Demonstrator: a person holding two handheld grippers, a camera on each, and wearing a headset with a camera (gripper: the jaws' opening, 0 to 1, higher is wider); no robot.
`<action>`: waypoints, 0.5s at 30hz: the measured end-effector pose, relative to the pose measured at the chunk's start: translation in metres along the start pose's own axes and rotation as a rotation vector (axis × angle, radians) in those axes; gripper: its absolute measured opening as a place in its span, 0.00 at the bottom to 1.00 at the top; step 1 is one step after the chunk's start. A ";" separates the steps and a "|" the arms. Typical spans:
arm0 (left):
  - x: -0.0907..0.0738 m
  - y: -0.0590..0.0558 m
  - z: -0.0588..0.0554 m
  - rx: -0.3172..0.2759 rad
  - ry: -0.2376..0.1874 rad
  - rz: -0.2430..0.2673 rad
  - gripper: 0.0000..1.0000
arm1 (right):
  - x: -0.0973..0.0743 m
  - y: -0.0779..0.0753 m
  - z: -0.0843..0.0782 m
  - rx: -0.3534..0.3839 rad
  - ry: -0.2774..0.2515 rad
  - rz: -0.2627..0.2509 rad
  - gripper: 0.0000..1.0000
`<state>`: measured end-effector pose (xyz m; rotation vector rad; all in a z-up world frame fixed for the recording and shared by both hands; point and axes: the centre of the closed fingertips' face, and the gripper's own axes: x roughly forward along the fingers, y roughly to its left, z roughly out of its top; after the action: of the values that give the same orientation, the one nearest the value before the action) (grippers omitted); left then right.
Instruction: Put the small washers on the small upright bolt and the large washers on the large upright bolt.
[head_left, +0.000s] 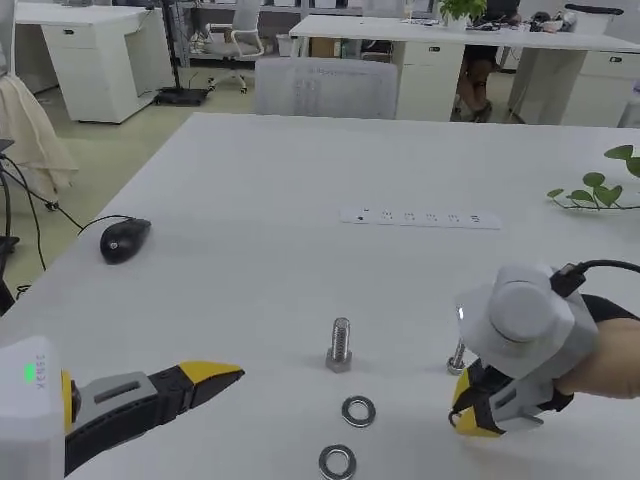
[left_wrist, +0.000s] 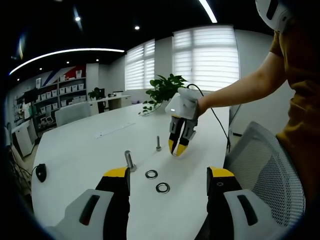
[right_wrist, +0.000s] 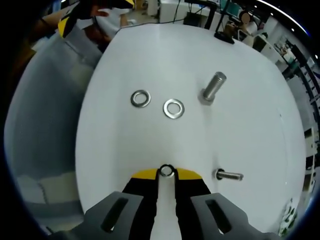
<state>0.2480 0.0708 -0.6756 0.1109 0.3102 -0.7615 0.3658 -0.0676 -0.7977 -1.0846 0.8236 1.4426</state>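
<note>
Two large washers (head_left: 358, 410) lie flat on the worktop (head_left: 250, 200), just nearer us than the large bolt (head_left: 340, 345), unplaced. Right of that bolt, by the small bolt (head_left: 457, 357), our right gripper (right_wrist: 166, 176) pinches one small washer (right_wrist: 166, 171), we judge for threading. Our left gripper (left_wrist: 169, 174) hangs spread, idle.

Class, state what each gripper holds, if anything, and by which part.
Right gripper: a small washer, pinched by its outer edge at the jaw tips. Left gripper: nothing.

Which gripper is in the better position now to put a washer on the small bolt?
Right. The right gripper holds a small washer and hangs just beside the small bolt. The left gripper is open, empty and farther away, on the other side of the large bolt.
</note>
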 end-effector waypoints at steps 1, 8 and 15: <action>0.000 0.000 0.000 0.000 0.000 -0.001 0.61 | 0.000 -0.001 -0.001 0.000 0.002 -0.002 0.12; 0.002 0.000 0.000 0.000 0.001 -0.003 0.61 | -0.004 -0.005 -0.003 0.010 0.000 -0.012 0.12; 0.002 0.000 0.001 0.002 0.002 -0.005 0.61 | -0.009 -0.011 -0.006 0.019 -0.004 -0.027 0.12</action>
<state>0.2500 0.0694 -0.6754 0.1124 0.3116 -0.7662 0.3771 -0.0742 -0.7901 -1.0741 0.8155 1.4108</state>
